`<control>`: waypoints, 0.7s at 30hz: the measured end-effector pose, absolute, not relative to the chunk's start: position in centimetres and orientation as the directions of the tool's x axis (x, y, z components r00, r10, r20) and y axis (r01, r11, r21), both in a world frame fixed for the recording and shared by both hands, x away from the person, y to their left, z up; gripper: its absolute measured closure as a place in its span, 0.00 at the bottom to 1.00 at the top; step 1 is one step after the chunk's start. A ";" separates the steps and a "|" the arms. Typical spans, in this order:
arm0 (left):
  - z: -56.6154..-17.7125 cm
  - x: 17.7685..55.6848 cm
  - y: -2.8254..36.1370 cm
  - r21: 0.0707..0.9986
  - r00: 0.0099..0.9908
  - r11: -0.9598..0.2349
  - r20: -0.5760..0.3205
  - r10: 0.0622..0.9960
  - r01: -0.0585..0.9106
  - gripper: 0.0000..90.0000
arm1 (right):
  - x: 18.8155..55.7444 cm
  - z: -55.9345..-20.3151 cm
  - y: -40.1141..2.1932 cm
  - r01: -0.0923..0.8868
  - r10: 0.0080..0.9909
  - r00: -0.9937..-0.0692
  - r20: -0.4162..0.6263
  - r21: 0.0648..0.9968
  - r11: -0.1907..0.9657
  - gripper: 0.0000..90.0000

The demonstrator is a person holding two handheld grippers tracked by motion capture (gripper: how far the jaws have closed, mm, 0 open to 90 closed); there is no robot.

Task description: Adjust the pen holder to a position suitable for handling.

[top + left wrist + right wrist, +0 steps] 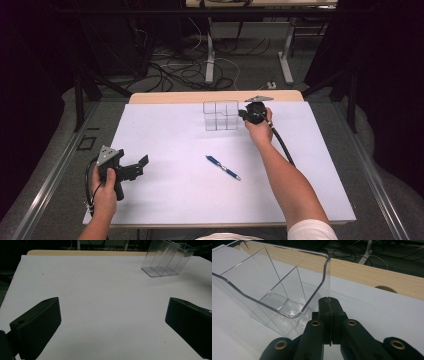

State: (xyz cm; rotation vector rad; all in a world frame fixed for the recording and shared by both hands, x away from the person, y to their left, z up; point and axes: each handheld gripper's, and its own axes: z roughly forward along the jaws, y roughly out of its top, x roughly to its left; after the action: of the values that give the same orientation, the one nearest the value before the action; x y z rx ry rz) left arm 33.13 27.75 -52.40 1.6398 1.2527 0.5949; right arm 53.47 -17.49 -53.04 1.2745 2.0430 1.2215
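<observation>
Here the right hand-held gripper (328, 305) has its jaws pinched together on the near wall of the clear plastic organizer (220, 115), which stands at the far edge of the tabletop (165, 135). The step looks like shifting or steadying that organizer; next probably comes fetching the pen (223, 167), lying mid-table well apart. The left hand-held gripper (138, 166) rests wide and empty. One organizer, one pen, two grippers.

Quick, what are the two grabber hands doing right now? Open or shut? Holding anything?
Left gripper: open, holding nothing.
Right gripper: fingers shut on the wall of the clear plastic divided organizer box.
</observation>
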 end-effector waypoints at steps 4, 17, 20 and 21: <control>-52.4 33.1 27.7 0.892 0.357 -0.016 -0.164 0.919 0.451 0.00 | 53.6 -53.0 -16.8 0.488 0.867 -0.491 0.083 0.851 0.195 1.00; -52.3 33.1 27.7 0.890 0.360 -0.012 -0.172 0.917 0.456 0.00 | 52.6 -52.0 -17.0 0.478 0.867 -0.488 0.099 0.862 0.170 0.92; -52.3 33.1 27.6 0.889 0.359 -0.011 -0.173 0.917 0.458 0.00 | 52.1 -51.7 -17.2 0.465 0.862 -0.497 0.099 0.869 0.169 0.88; -52.3 33.1 27.6 0.889 0.359 -0.012 -0.173 0.917 0.458 0.00 | 51.8 -51.5 -17.3 0.461 0.865 -0.494 0.084 0.869 0.179 0.87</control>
State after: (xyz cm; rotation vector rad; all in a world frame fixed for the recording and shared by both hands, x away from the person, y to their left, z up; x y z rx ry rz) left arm 33.10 27.59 -52.30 1.6341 1.2515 0.5833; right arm 51.85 -17.28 -51.55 1.2462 2.0307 1.2567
